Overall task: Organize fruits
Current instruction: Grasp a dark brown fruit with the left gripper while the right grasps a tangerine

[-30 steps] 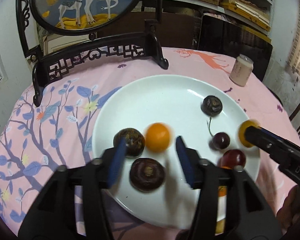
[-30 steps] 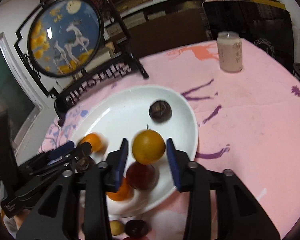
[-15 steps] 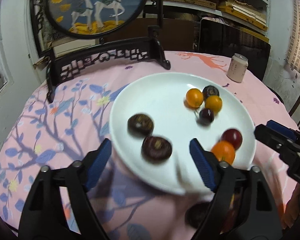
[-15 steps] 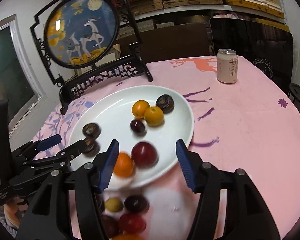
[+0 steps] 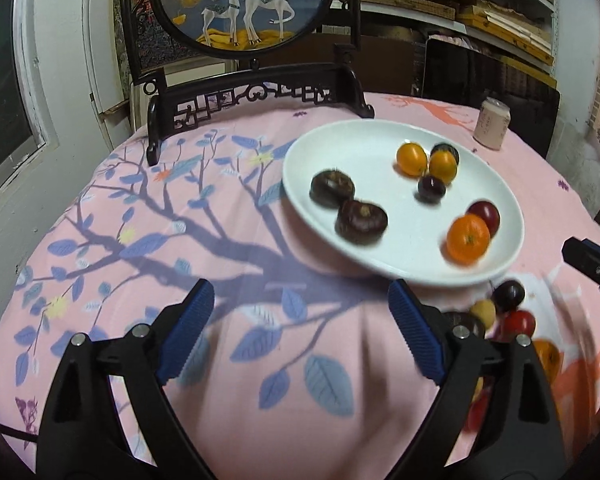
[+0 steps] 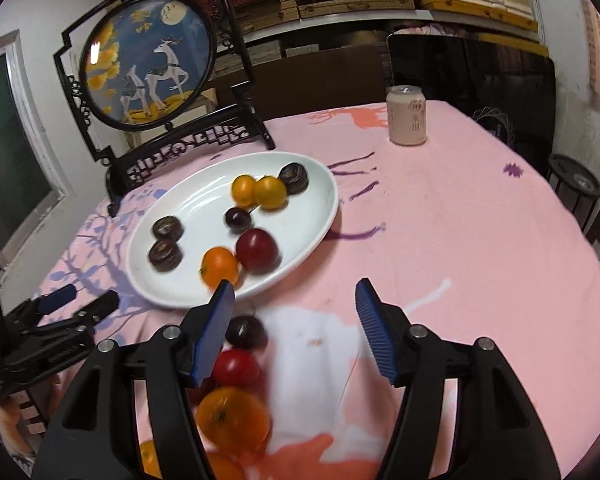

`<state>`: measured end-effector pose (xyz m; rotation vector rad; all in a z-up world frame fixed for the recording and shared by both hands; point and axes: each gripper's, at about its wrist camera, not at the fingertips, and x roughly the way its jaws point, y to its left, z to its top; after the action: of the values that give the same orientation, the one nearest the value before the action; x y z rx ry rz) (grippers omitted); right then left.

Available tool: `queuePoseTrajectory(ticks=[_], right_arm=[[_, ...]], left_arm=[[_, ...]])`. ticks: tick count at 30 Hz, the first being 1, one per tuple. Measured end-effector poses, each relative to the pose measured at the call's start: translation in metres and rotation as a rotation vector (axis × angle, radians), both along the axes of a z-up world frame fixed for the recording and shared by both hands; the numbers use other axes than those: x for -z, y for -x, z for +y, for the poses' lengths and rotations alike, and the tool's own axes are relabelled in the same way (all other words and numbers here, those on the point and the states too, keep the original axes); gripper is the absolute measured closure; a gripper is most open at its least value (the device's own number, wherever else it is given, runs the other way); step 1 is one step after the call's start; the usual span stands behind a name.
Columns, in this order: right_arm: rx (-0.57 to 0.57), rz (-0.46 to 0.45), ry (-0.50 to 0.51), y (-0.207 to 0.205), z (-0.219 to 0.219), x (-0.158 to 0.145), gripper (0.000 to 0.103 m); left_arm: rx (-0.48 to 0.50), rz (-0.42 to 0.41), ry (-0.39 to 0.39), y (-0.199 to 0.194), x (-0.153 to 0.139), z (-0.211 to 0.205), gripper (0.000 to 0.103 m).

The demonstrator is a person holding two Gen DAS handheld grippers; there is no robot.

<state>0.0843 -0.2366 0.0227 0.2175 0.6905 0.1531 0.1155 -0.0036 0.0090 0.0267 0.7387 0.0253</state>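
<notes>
Both grippers, left gripper (image 5: 300, 332) and right gripper (image 6: 296, 328), have just been opened with nothing clamped, probably so loose fruit (image 6: 236, 368) beside the right fingers gets grabbed for the plate (image 6: 320, 216).

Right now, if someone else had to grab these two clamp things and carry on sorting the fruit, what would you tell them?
Left gripper: open, empty, jaws just widened, over bare cloth.
Right gripper: open, empty, jaws just widened, nearest the loose fruit.
White plate: eight pieces on it, including an orange, a red plum and two dark brown fruits.
Left to do: the fruit on the tablecloth in front of the plate, a dark cherry, a red fruit, a big orange and more, partly hidden.
</notes>
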Motion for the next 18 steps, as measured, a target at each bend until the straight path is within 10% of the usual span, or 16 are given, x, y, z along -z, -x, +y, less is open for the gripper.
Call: queuePoseTrajectory(ticks=[18], right_arm=[[-0.183,0.100,-0.132,0.032,0.017,0.021,0.040]], left_arm=[[-0.043,0.053,0.028,0.016,0.009,0.014,0.007]])
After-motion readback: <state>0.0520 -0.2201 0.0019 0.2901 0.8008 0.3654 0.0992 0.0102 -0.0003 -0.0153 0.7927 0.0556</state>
